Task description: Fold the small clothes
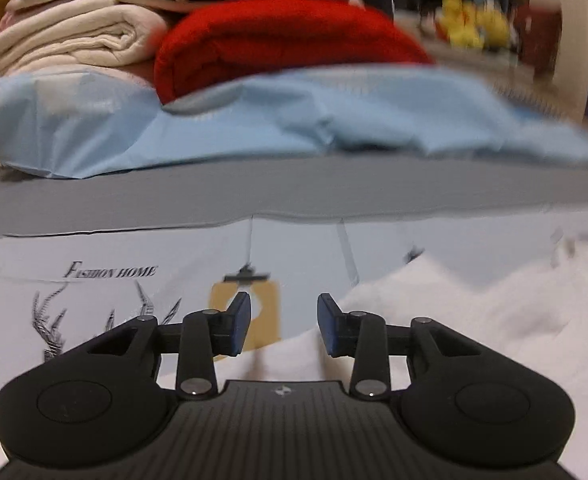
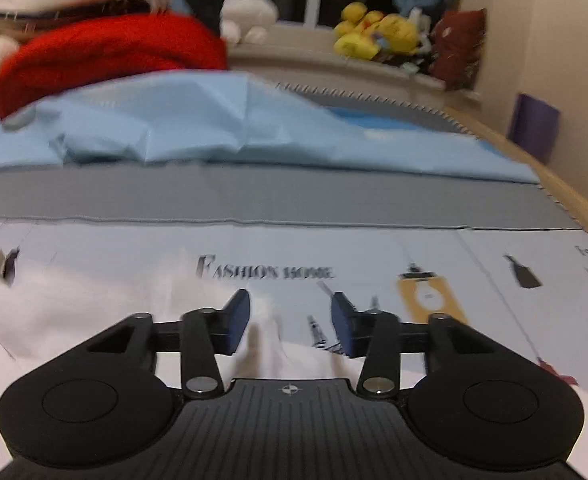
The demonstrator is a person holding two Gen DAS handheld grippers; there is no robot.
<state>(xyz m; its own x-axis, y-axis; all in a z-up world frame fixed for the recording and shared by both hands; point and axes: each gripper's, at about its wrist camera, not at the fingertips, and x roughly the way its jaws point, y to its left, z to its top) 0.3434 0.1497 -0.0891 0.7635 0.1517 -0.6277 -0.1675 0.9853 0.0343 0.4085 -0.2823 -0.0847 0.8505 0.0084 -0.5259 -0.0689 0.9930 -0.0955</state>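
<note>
A white garment (image 1: 474, 312) lies on the printed pale sheet (image 1: 133, 256), at the right of the left wrist view and at the left and under the gripper in the right wrist view (image 2: 73, 312). My left gripper (image 1: 283, 326) is open and empty, low over the garment's left edge. My right gripper (image 2: 291, 324) is open and empty, low over the garment's right edge, with white cloth between its fingers but not pinched. Both views are blurred.
Beyond the printed sheet (image 2: 474, 248) run a grey band (image 1: 294, 188) and a crumpled light-blue cloth (image 1: 294, 120). A red folded blanket (image 1: 285, 40) and cream bedding (image 1: 65, 40) are stacked behind. Yellow plush toys (image 2: 374, 36) sit by the wall; a wooden bed edge (image 2: 574, 192) is right.
</note>
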